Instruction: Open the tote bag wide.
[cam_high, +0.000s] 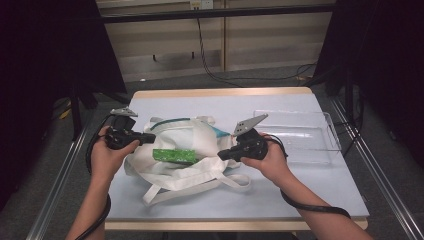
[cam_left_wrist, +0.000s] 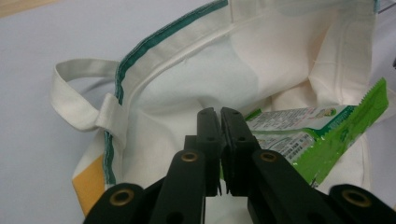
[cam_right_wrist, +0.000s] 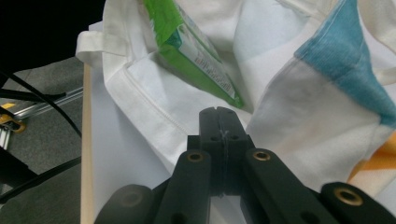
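Observation:
A white cloth tote bag (cam_high: 192, 134) with teal trim lies in the middle of the table, its mouth spread wide. Inside it lies a green snack packet (cam_high: 175, 155). My left gripper (cam_high: 150, 138) sits at the bag's left rim, and its jaws are shut with the cloth (cam_left_wrist: 187, 84) puckering toward the tips (cam_left_wrist: 219, 114). The packet (cam_left_wrist: 327, 135) lies just beyond them to the right. My right gripper (cam_high: 222, 155) is at the bag's right rim, shut on the hem (cam_right_wrist: 140, 98) at its tips (cam_right_wrist: 218, 114). The packet (cam_right_wrist: 191, 51) shows deeper inside.
A clear plastic tray (cam_high: 327, 137) stands empty at the right of the pale blue table (cam_high: 300, 195). The bag's white straps (cam_high: 175, 187) trail toward the front edge. Cables run across the floor behind the table.

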